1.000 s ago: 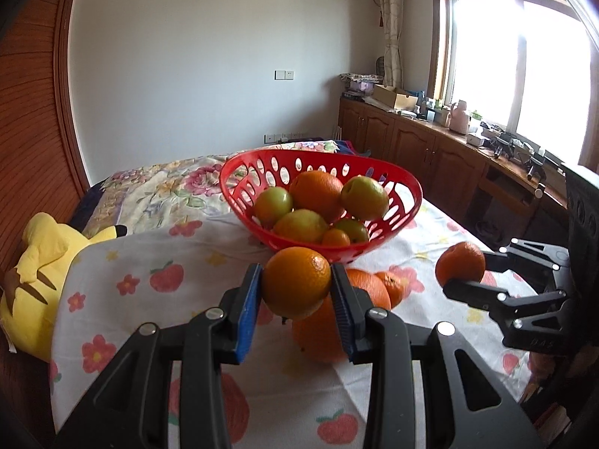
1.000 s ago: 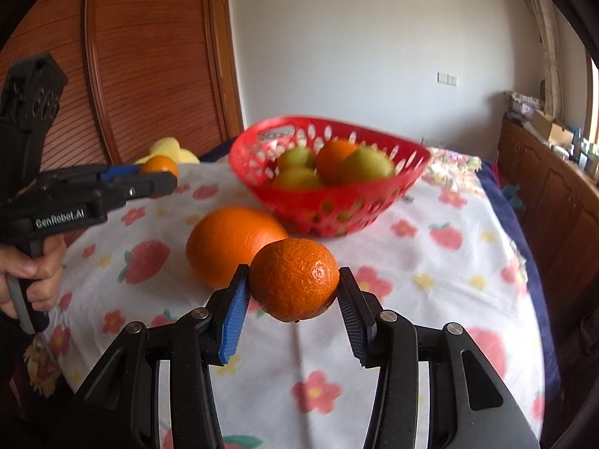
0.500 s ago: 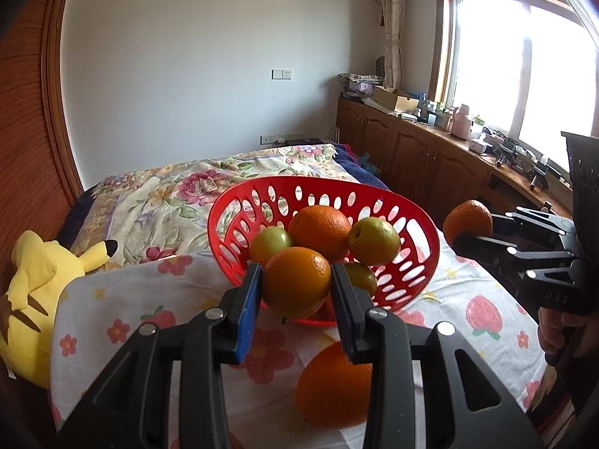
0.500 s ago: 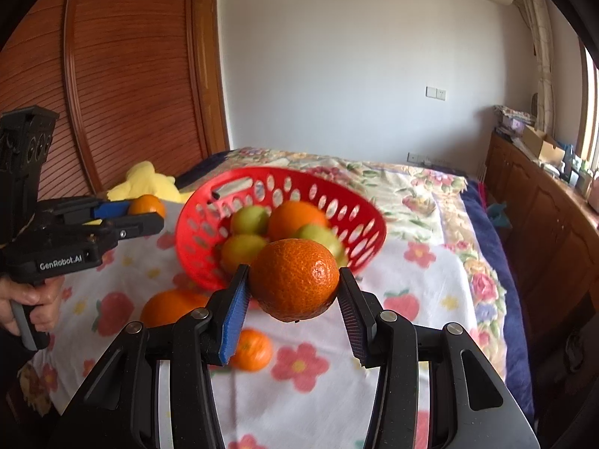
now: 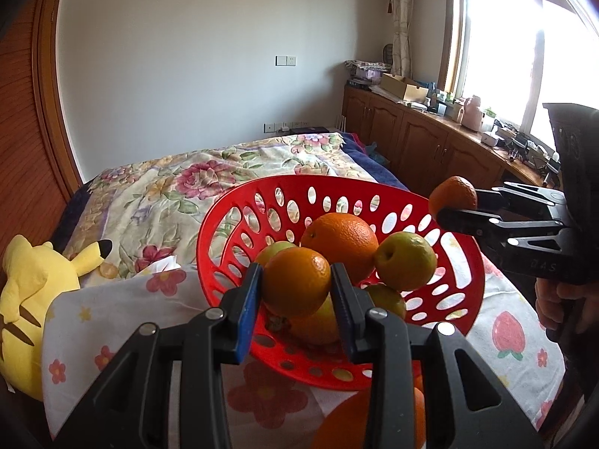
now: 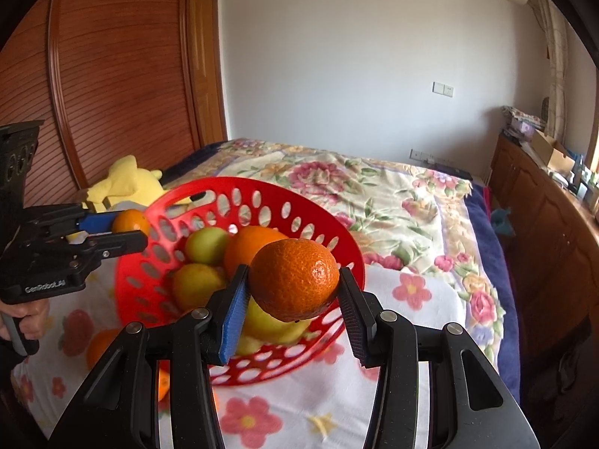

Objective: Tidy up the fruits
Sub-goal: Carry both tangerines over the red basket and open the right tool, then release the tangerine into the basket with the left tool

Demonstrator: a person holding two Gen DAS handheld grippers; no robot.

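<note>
My left claw (image 5: 295,286) is clamped on a smooth orange (image 5: 296,280), held in the air in front of the red basket (image 5: 239,224). My right claw (image 6: 294,292) is clamped on a darker, dimpled mandarin (image 6: 294,278), also lifted in front of the basket. The basket stands on a flowered cloth (image 5: 112,321) spread over the near end of the bed (image 6: 393,194) and holds one big orange (image 5: 342,235) and several yellow-green fruits (image 5: 406,262). Another orange (image 5: 348,422) lies on the cloth beside the basket's near rim. A yellow plush toy (image 5: 26,292) rests at the bed's left edge.
</note>
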